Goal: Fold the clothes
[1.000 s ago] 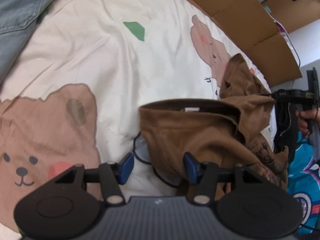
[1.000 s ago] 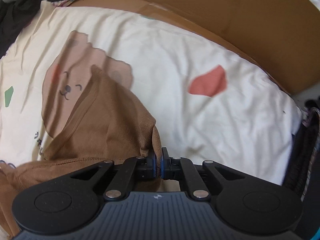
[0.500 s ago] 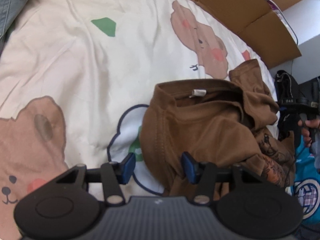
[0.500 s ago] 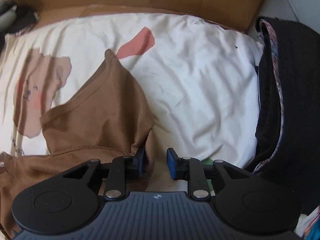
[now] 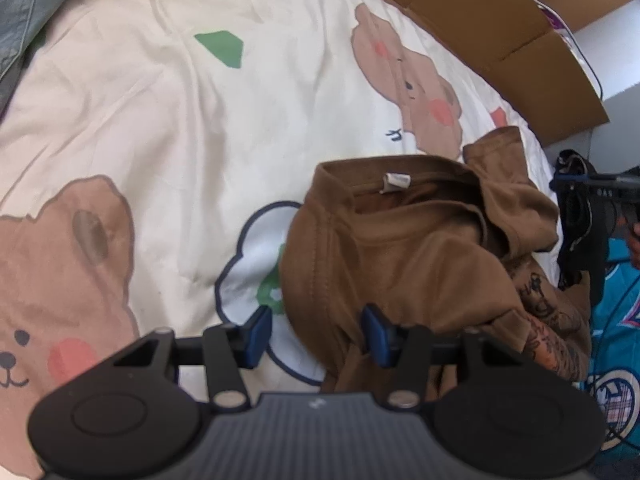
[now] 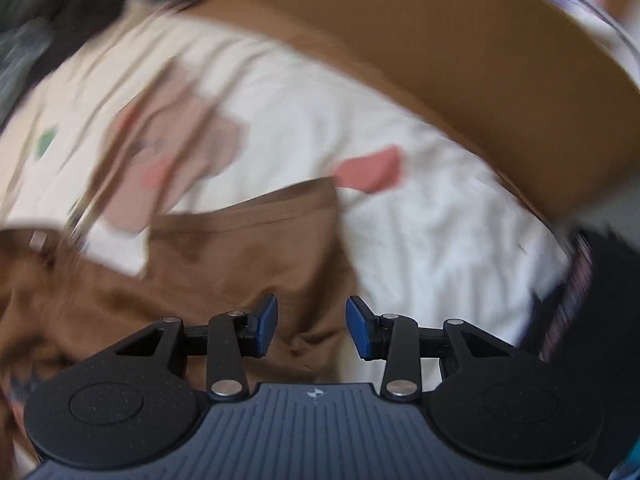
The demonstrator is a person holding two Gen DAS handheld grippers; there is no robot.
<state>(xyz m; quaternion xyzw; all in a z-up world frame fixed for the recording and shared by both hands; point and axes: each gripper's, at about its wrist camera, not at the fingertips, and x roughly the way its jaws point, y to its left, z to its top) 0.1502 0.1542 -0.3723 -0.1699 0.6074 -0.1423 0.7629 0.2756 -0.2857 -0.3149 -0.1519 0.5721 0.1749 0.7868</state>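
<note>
The brown T-shirt lies crumpled on the cream bear-print bedsheet, bunched from the centre of the left wrist view toward 4 o'clock. Its collar faces up, with a small white neck label at about 1 o'clock of the heap. A sleeve sticks up at the shirt's 1 o'clock edge, and a dark printed graphic shows on folds at 4 o'clock.

The left gripper hangs over the shirt's near edge with its blue pads spread wide; the shirt's hem lies between them, closer to the right pad, and nothing is pinched. In the blurred right wrist view, the right gripper also has its jaws spread apart above the brown fabric, holding none of it.

Outward, a blue-outlined cloud print sits at 9 o'clock of the shirt. Cardboard borders the bed from 12 to 2 o'clock. Denim lies at 10 o'clock, a teal garment at 4 o'clock, and dark clothing at 3 o'clock in the right wrist view.
</note>
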